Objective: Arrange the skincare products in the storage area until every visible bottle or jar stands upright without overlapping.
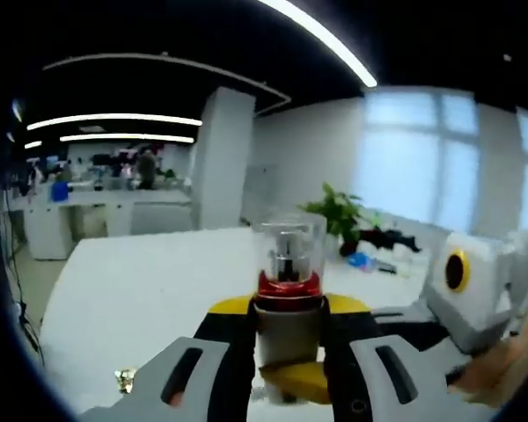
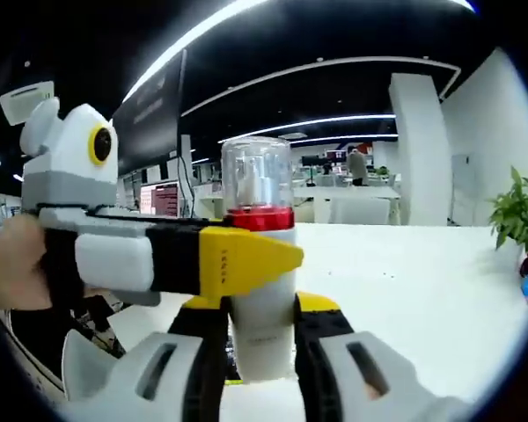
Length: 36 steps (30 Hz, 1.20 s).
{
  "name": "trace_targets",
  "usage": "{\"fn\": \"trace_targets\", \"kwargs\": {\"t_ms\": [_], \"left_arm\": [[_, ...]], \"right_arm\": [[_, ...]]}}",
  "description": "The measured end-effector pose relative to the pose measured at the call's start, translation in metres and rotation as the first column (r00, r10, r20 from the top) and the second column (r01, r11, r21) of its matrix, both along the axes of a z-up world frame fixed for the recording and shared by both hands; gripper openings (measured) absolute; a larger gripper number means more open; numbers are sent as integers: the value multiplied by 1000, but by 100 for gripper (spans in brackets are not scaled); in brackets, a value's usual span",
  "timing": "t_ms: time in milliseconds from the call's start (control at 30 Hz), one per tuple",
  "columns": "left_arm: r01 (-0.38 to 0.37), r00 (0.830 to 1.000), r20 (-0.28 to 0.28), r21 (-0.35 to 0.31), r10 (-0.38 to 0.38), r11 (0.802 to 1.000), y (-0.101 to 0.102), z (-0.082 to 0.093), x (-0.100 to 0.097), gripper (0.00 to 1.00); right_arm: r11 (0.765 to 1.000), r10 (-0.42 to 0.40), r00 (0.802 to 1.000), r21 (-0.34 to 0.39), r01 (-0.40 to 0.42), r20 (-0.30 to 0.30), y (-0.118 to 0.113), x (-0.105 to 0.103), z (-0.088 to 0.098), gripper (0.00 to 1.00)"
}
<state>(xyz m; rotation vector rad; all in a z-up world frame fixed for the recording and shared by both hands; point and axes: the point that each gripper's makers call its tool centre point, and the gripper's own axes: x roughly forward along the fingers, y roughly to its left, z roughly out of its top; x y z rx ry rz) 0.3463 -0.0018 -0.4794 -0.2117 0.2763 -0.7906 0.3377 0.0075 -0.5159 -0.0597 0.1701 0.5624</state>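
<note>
Item: white bottle with red collar and clear cap, upright at frame centre above the white desk. Left hand-held gripper clamped its body; right hand-held gripper likewise clamped it. Potted plant stood centre-right.

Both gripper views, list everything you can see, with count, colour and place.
bottle: one, white body, red collar, clear cap; upright between the jaws of both grippers.
table: one, white; under the bottle.
potted plant: one, green; far table edge.
small gold object: one; on table, by the left jaw, too blurred to name.
dark items: beside the plant, blurred.
left hand-held gripper: grey, black, yellow tips; shut on the bottle.
right hand-held gripper: same colours; shut on the bottle.
person's hand: one; holding the left hand-held gripper.
</note>
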Motion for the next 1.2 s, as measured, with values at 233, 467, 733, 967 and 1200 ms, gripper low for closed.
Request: {"fn": "trace_targets", "kwargs": {"t_ms": [233, 467, 733, 967, 1200], "left_arm": [[239, 969, 48, 48, -242, 970, -12, -11, -2, 24], [503, 861, 66, 32, -504, 864, -27, -17, -23, 24], [634, 773, 36, -34, -633, 772, -40, -34, 0, 25], [646, 764, 32, -35, -645, 763, -53, -49, 27, 26], [652, 757, -37, -6, -652, 758, -62, -85, 49, 27]], "right_arm": [[975, 189, 980, 130, -180, -60, -7, -2, -10, 27], [886, 434, 900, 201, -418, -40, -4, -12, -16, 32], [853, 504, 860, 198, -482, -79, -9, 9, -32, 32], [915, 403, 913, 55, -400, -69, -23, 43, -52, 31], [937, 349, 929, 57, -345, -126, -32, 68, -93, 31]]}}
